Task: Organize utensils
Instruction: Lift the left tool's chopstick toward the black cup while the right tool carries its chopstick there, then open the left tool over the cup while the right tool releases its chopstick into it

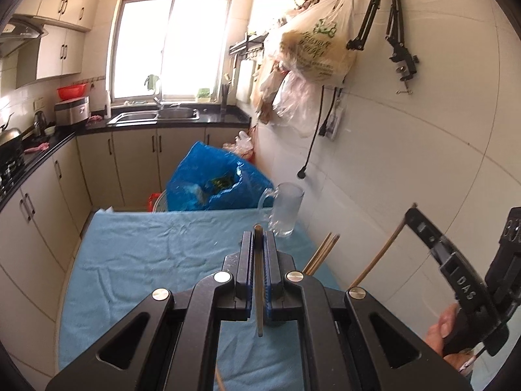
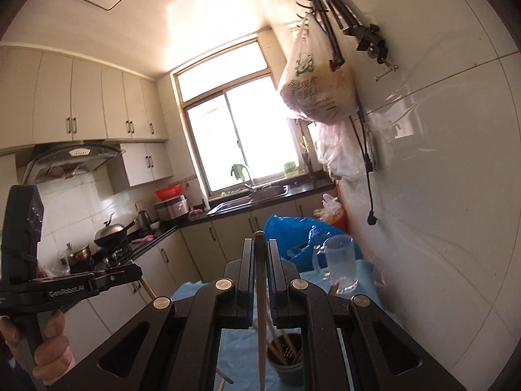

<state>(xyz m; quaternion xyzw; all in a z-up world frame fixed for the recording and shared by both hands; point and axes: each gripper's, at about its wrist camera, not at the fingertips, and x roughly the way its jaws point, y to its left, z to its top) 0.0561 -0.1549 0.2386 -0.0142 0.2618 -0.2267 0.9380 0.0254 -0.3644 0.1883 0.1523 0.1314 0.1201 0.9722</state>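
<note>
Daylight floods from the far window [image 1: 172, 49], blown out white; fisheye edges curve and darken into vignette.

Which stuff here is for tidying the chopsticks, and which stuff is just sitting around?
For the job:
left gripper, shut on a chopstick
right gripper, shut on another chopstick
dark holder with chopsticks inside

Just sitting around:
glass mug
blue bag
blue cloth

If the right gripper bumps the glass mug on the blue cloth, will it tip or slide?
The glass mug looks empty, tall and narrow, so probably light and tippable. The wrinkled blue cloth likely resists sliding, which favours tipping. Being glass, it seems fragile.
</note>
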